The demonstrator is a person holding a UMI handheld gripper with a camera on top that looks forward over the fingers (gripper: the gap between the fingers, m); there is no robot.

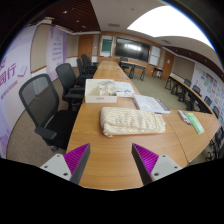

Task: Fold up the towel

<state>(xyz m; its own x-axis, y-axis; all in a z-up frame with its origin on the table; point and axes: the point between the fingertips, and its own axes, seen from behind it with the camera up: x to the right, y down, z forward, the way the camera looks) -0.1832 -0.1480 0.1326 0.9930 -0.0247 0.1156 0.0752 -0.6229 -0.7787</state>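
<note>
One cream towel [132, 120] lies on the long wooden table [110, 160], bunched into a rough folded heap just ahead of the tongs [115, 162] and a little beyond their tips. The tongs stand apart with nothing between them, only bare tabletop; one purple pad [78, 163] shows on the left finger and another on the right, and neither touches the towel. Beyond the towel, farther along the table, sits a white tray-like box [104, 91] with pale things in it that cannot be made out. To the right of the towel lie some white papers [151, 103], and farther right, near the table's edge, a small green packet [193, 122]. Black office chairs [42, 103] line the left side of the table, one close by and others behind it. A dark screen [130, 48] hangs on the far wall of the room, and more tables and chairs stand along the right side.
</note>
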